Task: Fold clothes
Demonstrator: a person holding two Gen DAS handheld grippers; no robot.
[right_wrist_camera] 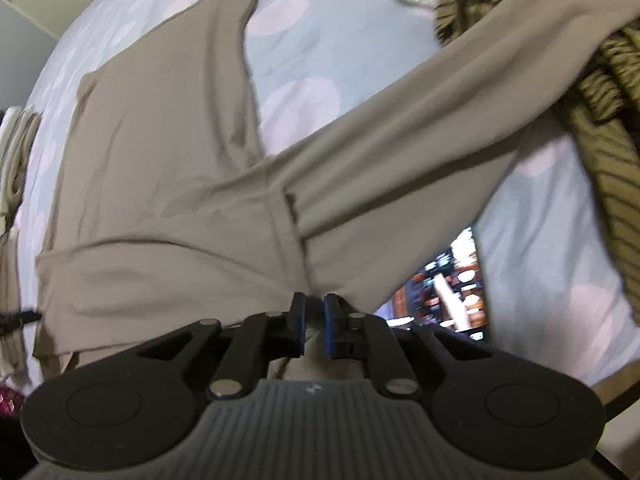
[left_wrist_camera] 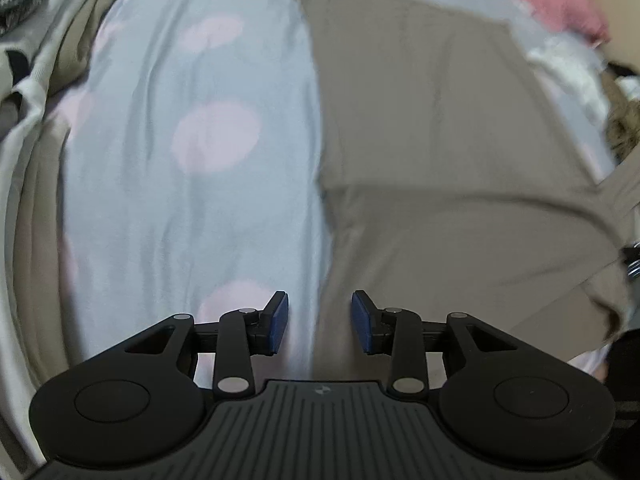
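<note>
Blue-padded fingers of the left gripper [left_wrist_camera: 319, 322] stand spread and hold nothing, poised over the edge of a beige garment [left_wrist_camera: 440, 152] lying flat on a pale blue bedsheet with pink dots [left_wrist_camera: 168, 140]; folded clothes [left_wrist_camera: 68, 52] sit at far left. From the right wrist, the right gripper [right_wrist_camera: 315, 326] pinches a fold of the beige garment [right_wrist_camera: 160, 160], one sleeve [right_wrist_camera: 460, 92] stretching toward an olive knit sweater [right_wrist_camera: 600, 92].
</note>
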